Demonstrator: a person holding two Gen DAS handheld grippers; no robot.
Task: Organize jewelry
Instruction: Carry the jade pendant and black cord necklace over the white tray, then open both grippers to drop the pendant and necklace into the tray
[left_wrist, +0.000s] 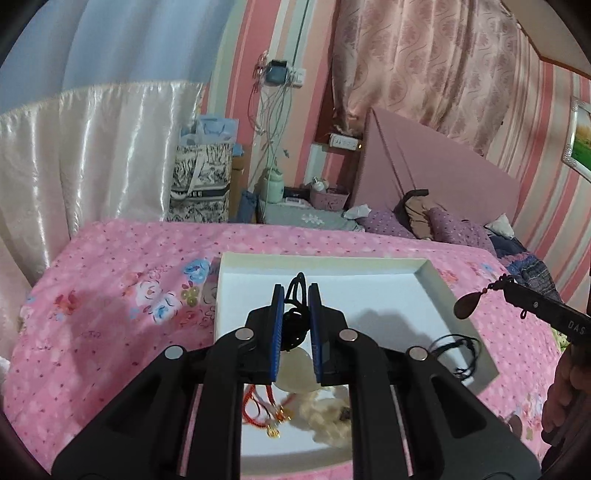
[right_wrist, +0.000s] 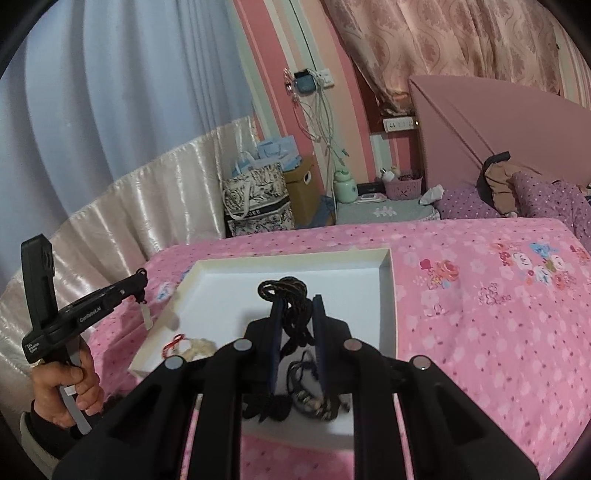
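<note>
White cardboard forms the shallow tray (left_wrist: 421, 273), which rests on the pink flowered bedspread (left_wrist: 110, 295) directly below and ahead of both tongs.

We hold the left tongs (left_wrist: 296, 291) pressed together on a black cord (left_wrist: 297, 286); a pale round pendant (left_wrist: 295, 371) hangs from that cord beneath the fingers. Under these tongs, on the tray floor, lie a red cord with gold charms (left_wrist: 266, 410) and a cream, fluffy piece (left_wrist: 325, 413). To their right, near the tray's right wall, lies a loose black cord loop (left_wrist: 458, 350).

We hold the right tongs (right_wrist: 297, 301) pinching a braided dark cord necklace (right_wrist: 284, 288), with a dark teardrop pendant (left_wrist: 467, 308) hanging from it, seen from the left camera. Below these tongs, more dark cords and beads (right_wrist: 306, 398) rest in the tray.
</note>
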